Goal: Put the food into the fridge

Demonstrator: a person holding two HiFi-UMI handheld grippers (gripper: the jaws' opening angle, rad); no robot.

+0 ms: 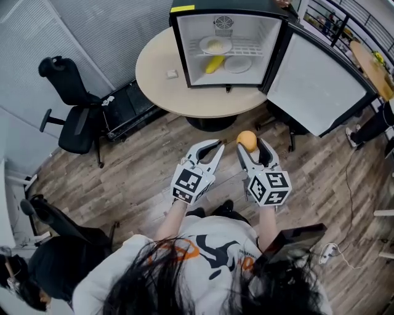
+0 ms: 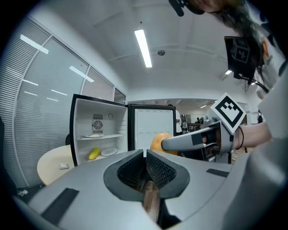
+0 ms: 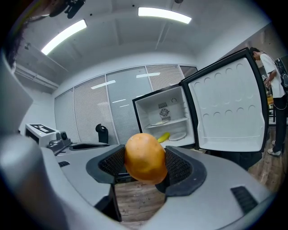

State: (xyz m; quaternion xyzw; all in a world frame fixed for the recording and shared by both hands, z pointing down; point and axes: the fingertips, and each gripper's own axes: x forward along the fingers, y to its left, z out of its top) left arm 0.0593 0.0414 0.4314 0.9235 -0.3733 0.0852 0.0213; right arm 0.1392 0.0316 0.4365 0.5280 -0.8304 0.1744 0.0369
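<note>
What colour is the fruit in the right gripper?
The fruit is orange; the right gripper view shows it best.

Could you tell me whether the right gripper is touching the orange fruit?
Touching: the right gripper view shows the right gripper clamping the orange fruit from both sides.

No word, brand or number could be read anywhere. The only signs were black-and-white square patterns without letters: a left marker [image 1: 189, 183] on the cube of the left gripper [image 1: 212, 147], at 7 o'clock from its tips, and a right marker [image 1: 271, 184] on the cube of the right gripper [image 1: 249, 145], at 5 o'clock from its tips. A yellow label strip [image 1: 182, 8] on the top edge of the fridge [image 1: 191, 43], at 12 o'clock in the head view, showed no legible print. The white shirt [image 1: 184, 258] at 6 o'clock carried an orange-and-black graphic with lettering too small to read
</note>
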